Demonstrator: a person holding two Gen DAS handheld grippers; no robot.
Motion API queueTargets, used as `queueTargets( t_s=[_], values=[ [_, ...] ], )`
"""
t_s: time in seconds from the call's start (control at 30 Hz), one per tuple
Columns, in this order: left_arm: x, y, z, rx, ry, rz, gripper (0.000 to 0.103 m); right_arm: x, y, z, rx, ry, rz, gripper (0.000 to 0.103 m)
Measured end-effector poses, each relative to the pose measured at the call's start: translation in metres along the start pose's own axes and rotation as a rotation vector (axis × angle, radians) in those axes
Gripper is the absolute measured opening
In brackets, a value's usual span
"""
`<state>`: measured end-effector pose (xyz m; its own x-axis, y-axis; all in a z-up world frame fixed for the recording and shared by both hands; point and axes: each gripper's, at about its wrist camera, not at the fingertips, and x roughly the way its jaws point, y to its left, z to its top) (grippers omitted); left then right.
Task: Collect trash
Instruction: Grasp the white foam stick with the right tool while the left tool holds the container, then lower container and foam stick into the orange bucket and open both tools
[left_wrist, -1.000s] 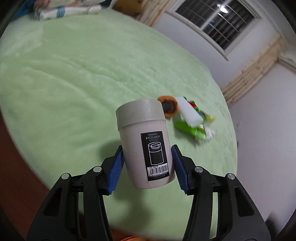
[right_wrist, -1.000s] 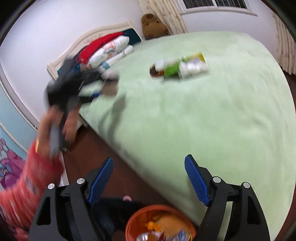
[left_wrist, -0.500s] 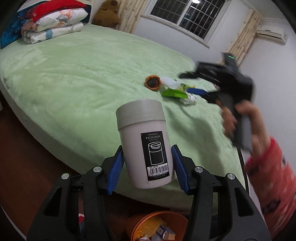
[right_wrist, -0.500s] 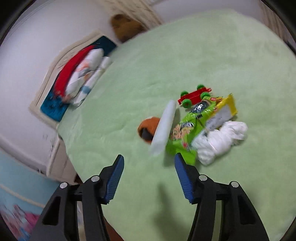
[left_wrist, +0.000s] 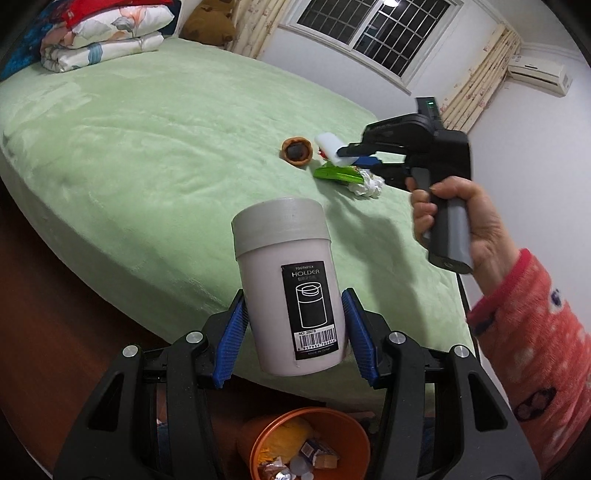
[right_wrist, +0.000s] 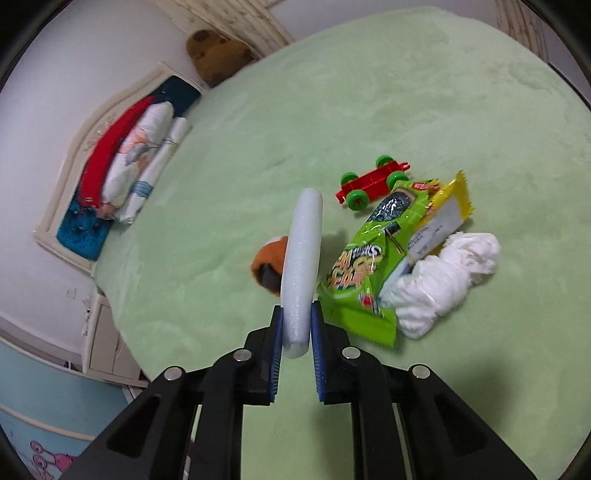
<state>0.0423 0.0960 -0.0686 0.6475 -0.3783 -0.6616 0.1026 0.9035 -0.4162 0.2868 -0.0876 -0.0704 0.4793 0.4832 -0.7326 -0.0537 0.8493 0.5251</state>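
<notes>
My left gripper (left_wrist: 293, 334) is shut on a white toothpick holder (left_wrist: 291, 284) with a grey lid, held upright above an orange trash bin (left_wrist: 354, 428) on the floor. My right gripper (right_wrist: 297, 328) is shut on a white foam piece (right_wrist: 301, 266) standing on edge over the green bed (right_wrist: 406, 110); it also shows in the left wrist view (left_wrist: 356, 157). Beside it lie a green snack bag (right_wrist: 373, 258), a crumpled white tissue (right_wrist: 443, 277), an orange-brown round object (right_wrist: 267, 264) and a red toy cart (right_wrist: 371, 182).
Folded quilts (left_wrist: 96, 33) and a brown plush toy (right_wrist: 218, 51) sit at the head of the bed. The bin holds several wrappers. Dark wooden floor (left_wrist: 55, 350) runs along the bed's near edge. A white nightstand (right_wrist: 107, 347) stands beside the bed.
My right gripper moved in over the trash pile and closed on the white foam piece. My left gripper kept hold of the toothpick holder and swung back over the bin.
</notes>
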Motion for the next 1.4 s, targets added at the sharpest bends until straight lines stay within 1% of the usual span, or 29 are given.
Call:
queueTargets(
  t_s=[0.03,0.17,0.3,0.43,0.6,0.73,0.83,1.07,1.2,1.33,1.4],
  values=[
    [-0.001,-0.003,-0.001,0.006,-0.001,-0.001,0.051,-0.005,0.001,0.000,-0.009,-0.006,0.008,0.014],
    [-0.004,-0.014,-0.007,0.021,0.004,-0.015,0.051,-0.042,0.003,-0.019,-0.067,-0.021,0.049,0.014],
    [-0.008,-0.029,-0.015,0.047,0.009,-0.029,0.051,-0.077,0.001,-0.052,-0.118,-0.019,0.088,0.014],
    [-0.010,-0.043,-0.024,0.067,0.033,-0.041,0.051,-0.122,-0.011,-0.100,-0.171,-0.036,0.121,0.014],
    [-0.017,-0.060,-0.039,0.105,0.045,-0.030,0.051,-0.160,-0.037,-0.147,-0.168,-0.042,0.182,0.014],
    [-0.021,-0.073,-0.053,0.133,0.062,-0.015,0.051,-0.184,-0.051,-0.182,-0.188,-0.047,0.204,0.014],
    [-0.021,-0.081,-0.063,0.151,0.078,-0.007,0.051,-0.195,-0.060,-0.204,-0.199,-0.038,0.214,0.014],
    [-0.010,-0.097,-0.093,0.186,0.150,0.016,0.051,-0.207,-0.076,-0.250,-0.226,-0.024,0.195,0.014],
    [0.002,-0.103,-0.111,0.197,0.200,0.024,0.051,-0.204,-0.086,-0.269,-0.230,0.013,0.192,0.014],
    [0.014,-0.106,-0.129,0.207,0.251,0.036,0.051,-0.199,-0.105,-0.288,-0.211,0.059,0.186,0.014],
    [0.023,-0.106,-0.138,0.206,0.289,0.036,0.051,-0.194,-0.112,-0.296,-0.203,0.087,0.175,0.014]
  ],
)
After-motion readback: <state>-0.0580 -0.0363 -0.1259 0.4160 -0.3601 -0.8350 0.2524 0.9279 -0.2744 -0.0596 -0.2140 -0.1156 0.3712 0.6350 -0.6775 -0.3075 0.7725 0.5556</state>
